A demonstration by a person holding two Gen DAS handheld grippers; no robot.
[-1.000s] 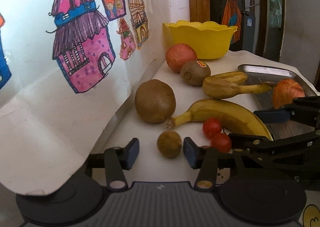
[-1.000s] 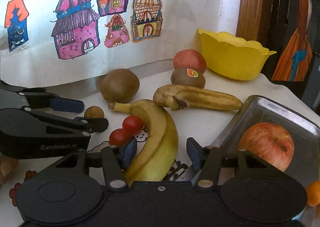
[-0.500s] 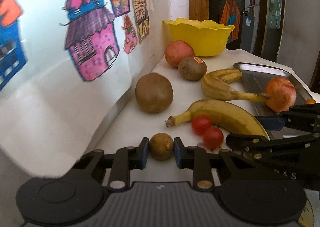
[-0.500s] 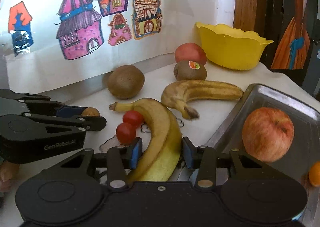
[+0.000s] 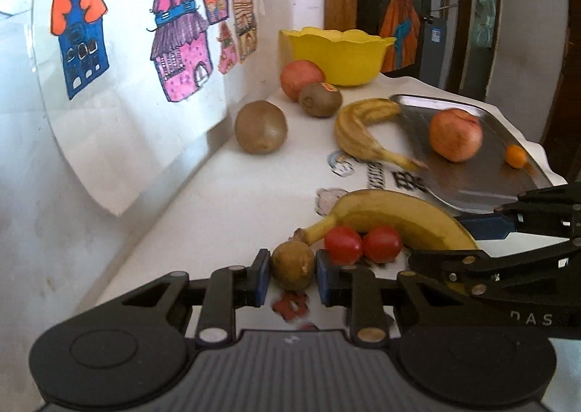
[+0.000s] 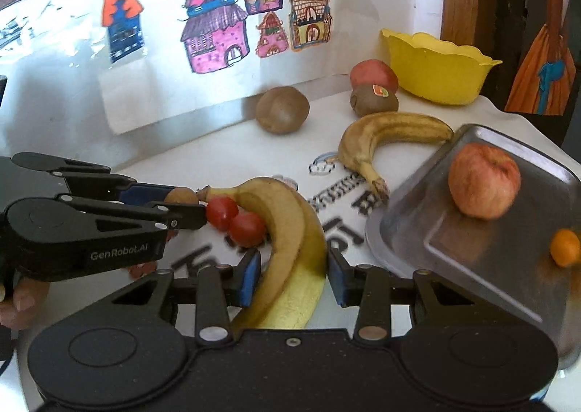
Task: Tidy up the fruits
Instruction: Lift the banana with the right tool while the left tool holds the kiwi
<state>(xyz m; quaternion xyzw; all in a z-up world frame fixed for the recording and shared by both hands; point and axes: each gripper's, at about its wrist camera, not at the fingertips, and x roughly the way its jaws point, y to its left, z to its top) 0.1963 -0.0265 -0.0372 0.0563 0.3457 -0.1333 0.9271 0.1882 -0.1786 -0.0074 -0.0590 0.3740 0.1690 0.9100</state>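
Between the blue pads of the left gripper sits a small brown fruit, both pads touching its sides, where a second ago the fingers stood wide on either side of it; it now seems raised a little off the table, though I cannot be sure; the right gripper has likewise closed in from an open stance and now clasps the yellow banana across its thick lower part; my reading is that both picks are made and carrying to a container comes next; two cherry tomatoes lie against the banana's inner curve, just beside the left gripper's near pad, so they may roll as it lifts; further off a metal tray holds an apple and a small orange fruit, and a yellow bowl stands by the wall; readable writing is scant: "GenRobot.AI" on the left gripper's body in the right view, the letters "DAS" on the right gripper's flank in the left view; a sticker on the kiwi is too small to read, and the tablecloth's print is blurred.
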